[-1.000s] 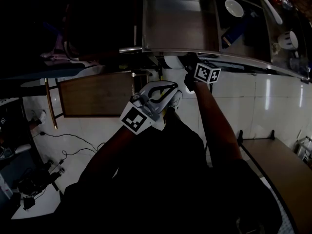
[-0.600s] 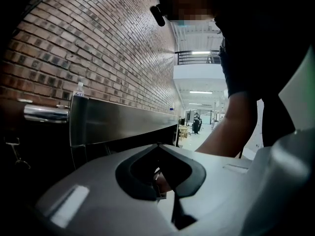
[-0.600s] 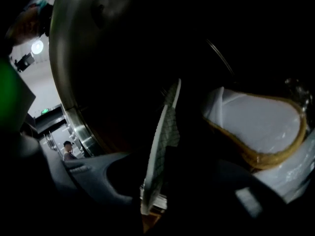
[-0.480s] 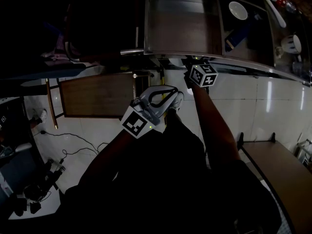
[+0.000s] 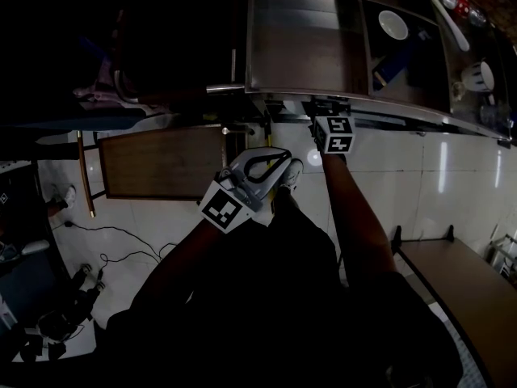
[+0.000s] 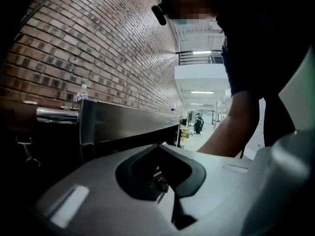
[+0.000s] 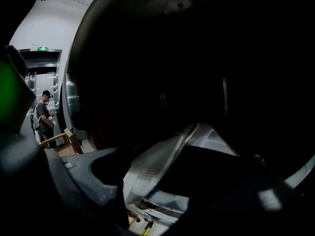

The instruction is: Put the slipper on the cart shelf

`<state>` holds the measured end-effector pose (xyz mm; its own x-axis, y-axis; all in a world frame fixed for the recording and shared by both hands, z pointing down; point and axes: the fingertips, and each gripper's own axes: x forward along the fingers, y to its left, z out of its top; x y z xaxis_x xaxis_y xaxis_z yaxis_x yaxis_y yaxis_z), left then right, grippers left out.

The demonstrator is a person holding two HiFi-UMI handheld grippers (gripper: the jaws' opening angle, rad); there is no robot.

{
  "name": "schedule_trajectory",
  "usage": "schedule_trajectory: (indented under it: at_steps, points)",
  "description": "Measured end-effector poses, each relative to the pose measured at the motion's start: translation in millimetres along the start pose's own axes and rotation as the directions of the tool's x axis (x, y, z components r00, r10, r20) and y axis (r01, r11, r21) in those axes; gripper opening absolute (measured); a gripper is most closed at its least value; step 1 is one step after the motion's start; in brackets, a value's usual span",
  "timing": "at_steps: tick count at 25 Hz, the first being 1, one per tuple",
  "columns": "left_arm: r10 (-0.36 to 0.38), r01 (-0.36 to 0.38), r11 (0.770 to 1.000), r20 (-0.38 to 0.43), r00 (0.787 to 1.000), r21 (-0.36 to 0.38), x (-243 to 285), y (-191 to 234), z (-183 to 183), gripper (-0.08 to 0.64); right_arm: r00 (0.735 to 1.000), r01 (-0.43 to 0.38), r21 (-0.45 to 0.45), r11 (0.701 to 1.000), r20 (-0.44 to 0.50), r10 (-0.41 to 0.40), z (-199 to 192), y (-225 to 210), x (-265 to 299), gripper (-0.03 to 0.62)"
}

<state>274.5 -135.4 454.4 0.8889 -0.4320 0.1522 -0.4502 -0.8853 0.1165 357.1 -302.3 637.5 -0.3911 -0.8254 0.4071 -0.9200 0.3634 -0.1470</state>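
Right gripper's (image 7: 162, 191) fingers have just been spreading, freeing the slipper (image 7: 153, 167) between them inside the cart (image 5: 303, 51); left gripper (image 6: 161, 180) is idling, fingers pressed together.

Seen from the head view, the cart (image 5: 300, 51) shows only its steel top, and the shelf beneath it is hidden. The right gripper (image 7: 158, 181) reaches under the front rim there, so only its marker cube (image 5: 334, 134) can be seen. The right gripper view is almost black. Its jaws have just been opening, and between them shows only a pale ribbed strip of the slipper (image 7: 156, 163). The rest of the slipper, and whatever it lies on, is lost in the dark. A distant person (image 7: 45, 113) at that view's left is too small to make out, as are the figures (image 6: 199, 122) down the hall in the left gripper view.
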Motion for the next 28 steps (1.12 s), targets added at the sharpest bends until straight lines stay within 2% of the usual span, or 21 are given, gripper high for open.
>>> schedule_trajectory:
  at_steps: [8,11,14,17,18,22,24,28]
  points:
    - [0.058,-0.057,0.998,0.021,0.998,-0.007,-23,9,7,0.003,0.998,-0.049,-0.055,0.997,0.032,0.051,18,21,-48,0.345]
    - [0.081,-0.081,0.997,0.03,0.996,-0.008,-34,11,10,0.003,0.994,-0.098,-0.056,0.994,0.043,0.101,20,37,-68,0.345]
    - [0.109,-0.109,0.994,0.032,0.994,-0.011,-46,12,11,0.003,0.98,-0.185,-0.056,0.981,0.064,0.188,28,64,-87,0.341]
    - [0.129,-0.129,0.992,0.032,0.991,-0.018,-59,11,11,0.003,0.954,-0.277,-0.086,0.957,0.094,0.284,42,97,-107,0.31]
    - [0.137,-0.136,0.99,0.034,0.99,-0.021,-63,12,11,0.003,0.944,-0.304,-0.101,0.947,0.103,0.314,47,109,-112,0.275]
    - [0.164,-0.163,0.986,0.036,0.986,-0.026,-88,16,8,0.003,0.893,-0.417,-0.131,0.899,0.123,0.433,69,166,-137,0.071]
    - [0.177,-0.175,0.984,0.037,0.984,-0.037,-103,20,9,0.003,0.861,-0.476,-0.146,0.867,0.123,0.493,75,196,-147,0.005]
    - [0.186,-0.184,0.982,0.051,0.981,-0.05,-144,26,8,0.003,0.81,-0.543,-0.225,0.809,0.113,0.575,83,265,-161,0.001]
